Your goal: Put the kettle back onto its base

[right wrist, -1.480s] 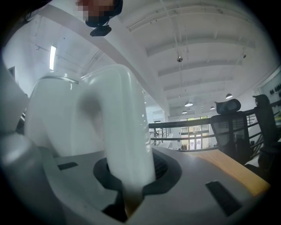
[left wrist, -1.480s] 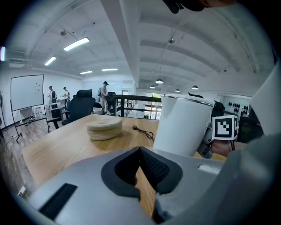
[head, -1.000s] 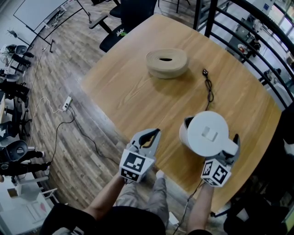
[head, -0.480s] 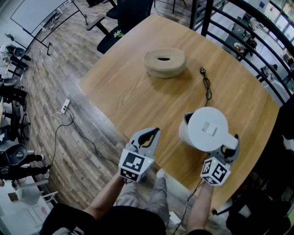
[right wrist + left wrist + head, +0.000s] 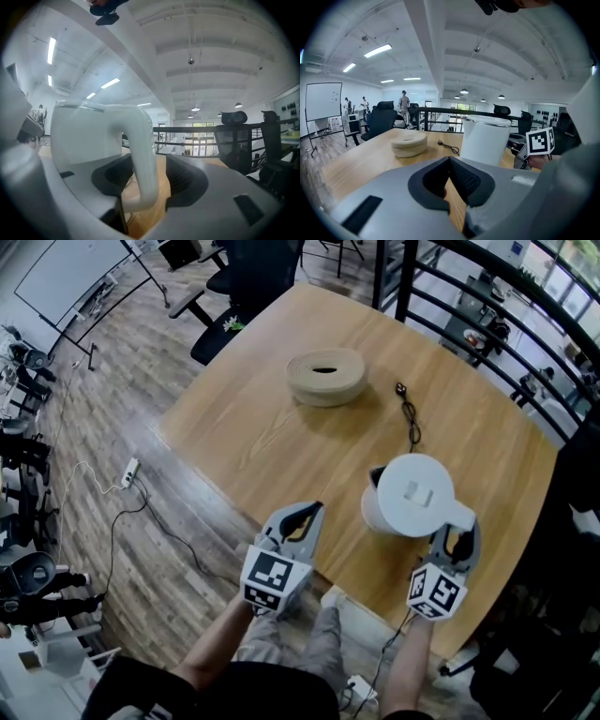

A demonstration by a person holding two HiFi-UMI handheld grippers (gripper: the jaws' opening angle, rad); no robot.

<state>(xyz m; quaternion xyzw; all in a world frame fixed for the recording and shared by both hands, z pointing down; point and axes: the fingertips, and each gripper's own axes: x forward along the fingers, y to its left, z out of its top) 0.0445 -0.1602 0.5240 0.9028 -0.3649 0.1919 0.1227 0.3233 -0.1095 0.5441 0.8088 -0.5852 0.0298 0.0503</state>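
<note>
The white kettle (image 5: 412, 493) stands upright on the wooden table (image 5: 272, 446) near its front edge; it also shows in the left gripper view (image 5: 483, 140). No base shows under it. A black cord (image 5: 410, 423) runs out from the kettle's far side. My right gripper (image 5: 457, 540) is open, and the kettle's handle (image 5: 143, 159) stands between its jaws with a gap on the right side. Left of the kettle, just off the table's edge, my left gripper (image 5: 309, 514) is shut and holds nothing; its tips meet in the left gripper view (image 5: 450, 161).
A beige coiled ring (image 5: 325, 376) lies at the far side of the table. A black railing (image 5: 469, 296) runs behind the table and on the right. An office chair (image 5: 253, 277) stands at the far edge. Cables and a power strip (image 5: 131, 470) lie on the floor at left.
The right gripper's jaws have spread wider round the kettle's handle. The kettle has stayed on the table, and the left gripper is still shut beside it.
</note>
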